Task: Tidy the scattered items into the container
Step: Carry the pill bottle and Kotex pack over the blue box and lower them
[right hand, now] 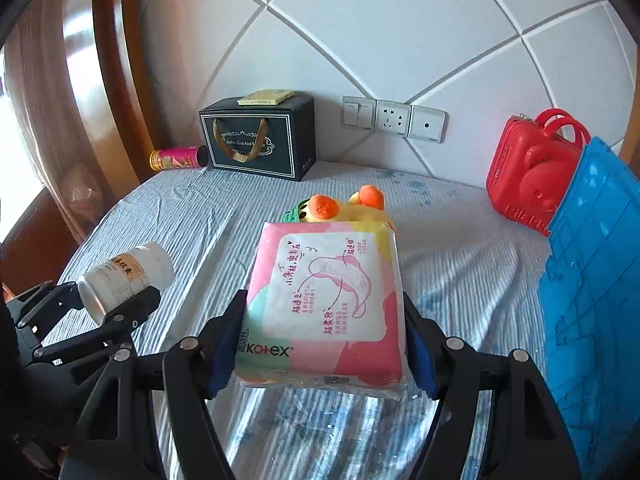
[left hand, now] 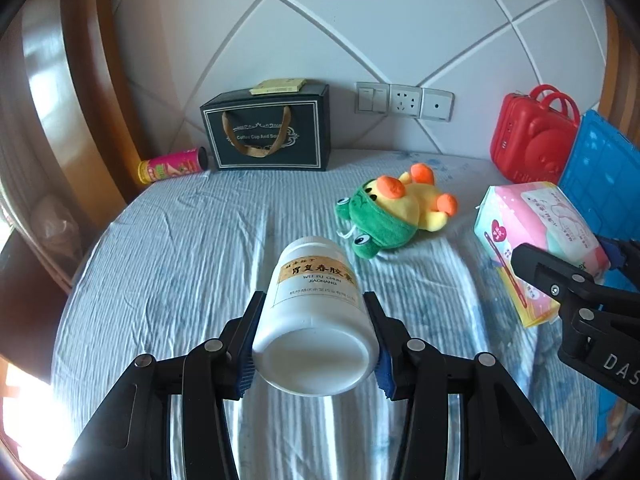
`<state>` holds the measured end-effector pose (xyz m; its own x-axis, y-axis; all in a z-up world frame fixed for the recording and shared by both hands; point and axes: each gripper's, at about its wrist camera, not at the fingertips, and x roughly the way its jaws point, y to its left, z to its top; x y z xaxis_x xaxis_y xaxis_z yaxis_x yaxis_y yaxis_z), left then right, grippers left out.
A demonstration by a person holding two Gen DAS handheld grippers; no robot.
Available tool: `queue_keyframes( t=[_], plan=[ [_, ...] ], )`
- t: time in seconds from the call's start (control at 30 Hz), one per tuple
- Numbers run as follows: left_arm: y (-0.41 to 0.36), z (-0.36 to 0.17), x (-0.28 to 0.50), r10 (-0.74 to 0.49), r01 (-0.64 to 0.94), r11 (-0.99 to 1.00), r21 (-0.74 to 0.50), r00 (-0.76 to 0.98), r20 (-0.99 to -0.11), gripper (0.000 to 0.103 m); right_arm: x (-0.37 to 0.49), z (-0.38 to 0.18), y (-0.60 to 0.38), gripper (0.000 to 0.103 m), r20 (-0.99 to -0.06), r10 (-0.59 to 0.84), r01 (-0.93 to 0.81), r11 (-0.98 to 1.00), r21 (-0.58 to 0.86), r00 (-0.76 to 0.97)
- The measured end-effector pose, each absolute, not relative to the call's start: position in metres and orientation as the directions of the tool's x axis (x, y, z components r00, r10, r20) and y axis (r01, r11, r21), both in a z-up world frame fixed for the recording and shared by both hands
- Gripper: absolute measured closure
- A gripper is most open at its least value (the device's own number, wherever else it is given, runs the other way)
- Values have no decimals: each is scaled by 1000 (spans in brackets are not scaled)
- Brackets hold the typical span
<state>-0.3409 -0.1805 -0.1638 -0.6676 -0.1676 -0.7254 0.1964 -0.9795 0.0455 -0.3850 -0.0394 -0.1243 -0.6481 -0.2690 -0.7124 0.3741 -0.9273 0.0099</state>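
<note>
Left gripper (left hand: 316,344) fingers clamped on white pill bottle (left hand: 316,316) at lower centre, right gripper (right hand: 320,344) fingers gripping pink pad pack (right hand: 324,308), blue container (right hand: 592,304) at right edge on bed (right hand: 200,216)

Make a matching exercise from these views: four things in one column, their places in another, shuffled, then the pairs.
Things:
1. white bottle
2. pink pack
3. plush toy
4. pink can

Places:
A. lying beside the black box
B. between the right gripper's fingers
C. loose on the bed
D. between the left gripper's fingers

Pairs: 1-D, 2-B, 3-C, 4-A
</note>
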Motion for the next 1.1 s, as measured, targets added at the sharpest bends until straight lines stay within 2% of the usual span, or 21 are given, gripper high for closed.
queue_keyframes(
  t=[0.2,0.67,0.87,1.1],
  plan=[
    [-158,-141,-306,-135,164,-986,24,-715,-686,57,-343,-97,-13,33,-667,-261,349,-937,2,-698],
    [-85,-90,-253,15,-22,-1000,4,-795,-606,57,-253,-29,61,33,-576,-128,176,-984,-27,-808],
    [-30,-58,-238,83,-98,-995,-2,-828,-555,57,-224,9,122,33,-503,-66,92,-995,-26,-862],
    [73,-10,-219,172,-187,-982,-15,-870,-461,57,-189,36,240,33,-422,13,-9,-1000,-12,-907]
  ],
)
